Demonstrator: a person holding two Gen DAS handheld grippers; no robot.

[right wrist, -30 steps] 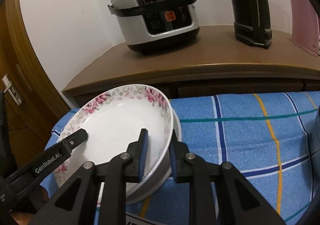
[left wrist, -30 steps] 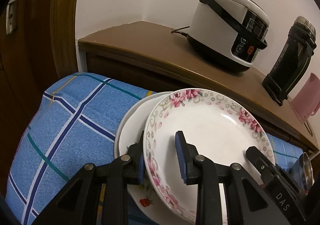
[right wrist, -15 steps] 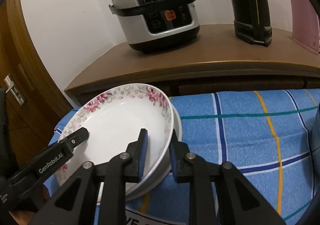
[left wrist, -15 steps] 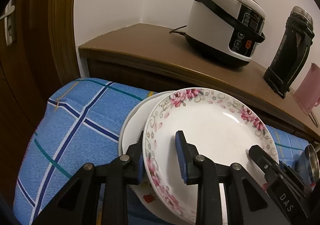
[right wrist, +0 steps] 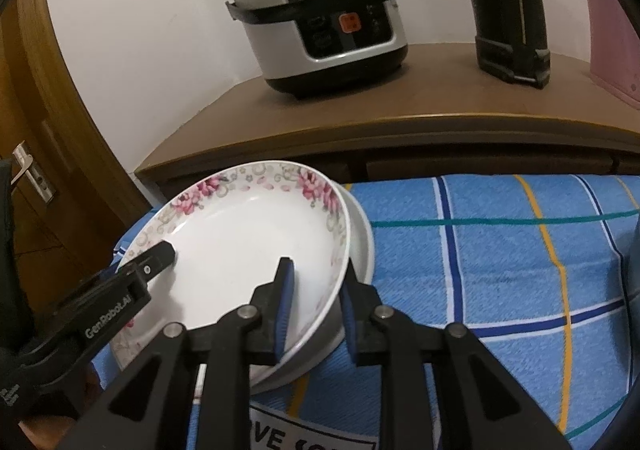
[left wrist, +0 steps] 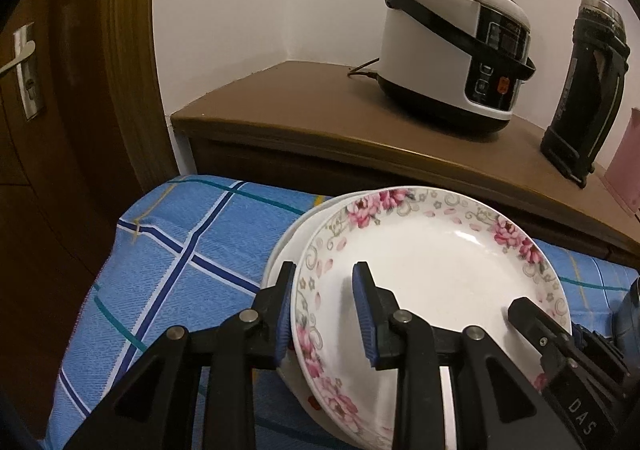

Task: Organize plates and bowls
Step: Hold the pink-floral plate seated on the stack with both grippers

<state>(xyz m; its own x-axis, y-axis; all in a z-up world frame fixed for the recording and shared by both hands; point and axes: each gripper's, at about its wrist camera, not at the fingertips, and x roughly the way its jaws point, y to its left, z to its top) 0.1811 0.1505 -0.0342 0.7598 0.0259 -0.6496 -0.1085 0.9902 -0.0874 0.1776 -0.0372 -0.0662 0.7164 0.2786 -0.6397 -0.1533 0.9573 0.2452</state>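
Note:
A white deep plate with a pink flower rim (left wrist: 432, 270) (right wrist: 240, 242) lies on top of a plain white plate (left wrist: 280, 250) (right wrist: 362, 234) at the left end of the blue checked tablecloth (right wrist: 500, 270). My left gripper (left wrist: 324, 314) straddles the flowered plate's near left rim. Its jaws are opening, with the rim between them and the inner pad off the rim. My right gripper (right wrist: 316, 306) clasps the same plate's right rim, one pad inside and one outside. Each view also shows the other gripper's black finger over the plate.
Behind the table stands a wooden sideboard (right wrist: 400, 106) with a rice cooker (left wrist: 448, 62), a tall black flask (left wrist: 588, 90) and a pink container (right wrist: 612, 30). A brown door with a metal handle (left wrist: 20, 62) is on the left. A steel object (left wrist: 628, 310) shows at the right edge.
The left view has tilted a little and its jaws stand slightly wider. Both plates and the right gripper have stayed where they were.

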